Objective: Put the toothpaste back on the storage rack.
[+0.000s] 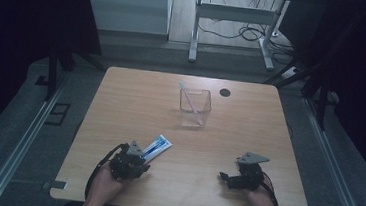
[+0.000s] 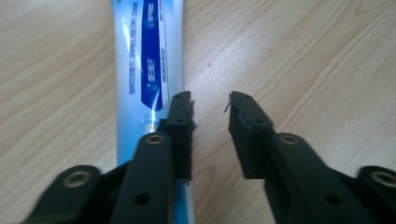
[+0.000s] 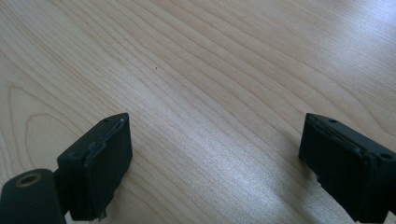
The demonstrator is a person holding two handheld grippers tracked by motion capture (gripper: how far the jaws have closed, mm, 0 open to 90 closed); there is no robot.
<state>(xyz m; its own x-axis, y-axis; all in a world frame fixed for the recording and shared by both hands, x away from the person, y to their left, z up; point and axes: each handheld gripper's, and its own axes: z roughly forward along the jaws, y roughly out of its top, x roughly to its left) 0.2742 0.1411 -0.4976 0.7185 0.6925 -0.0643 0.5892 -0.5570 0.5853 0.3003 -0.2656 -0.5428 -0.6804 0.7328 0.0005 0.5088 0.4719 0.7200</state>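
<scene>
A white and blue toothpaste tube (image 1: 157, 147) lies flat on the wooden table (image 1: 136, 99), near its front left. My left gripper (image 1: 140, 155) sits at the tube's near end. In the left gripper view the tube (image 2: 140, 60) runs beside and under the left jaw. The left gripper (image 2: 210, 100) is open by a narrow gap, with bare wood between the jaws. My right gripper (image 1: 238, 170) rests at the front right. Its jaws stand wide open over bare wood (image 3: 215, 120). A clear square cup (image 1: 194, 107) holds a pink and white toothbrush (image 1: 189, 97).
A small black round mark (image 1: 225, 92) sits on the table behind the cup. Dark curtains flank the table, and metal rails run along the floor on both sides. Desk legs and cables stand beyond the far edge.
</scene>
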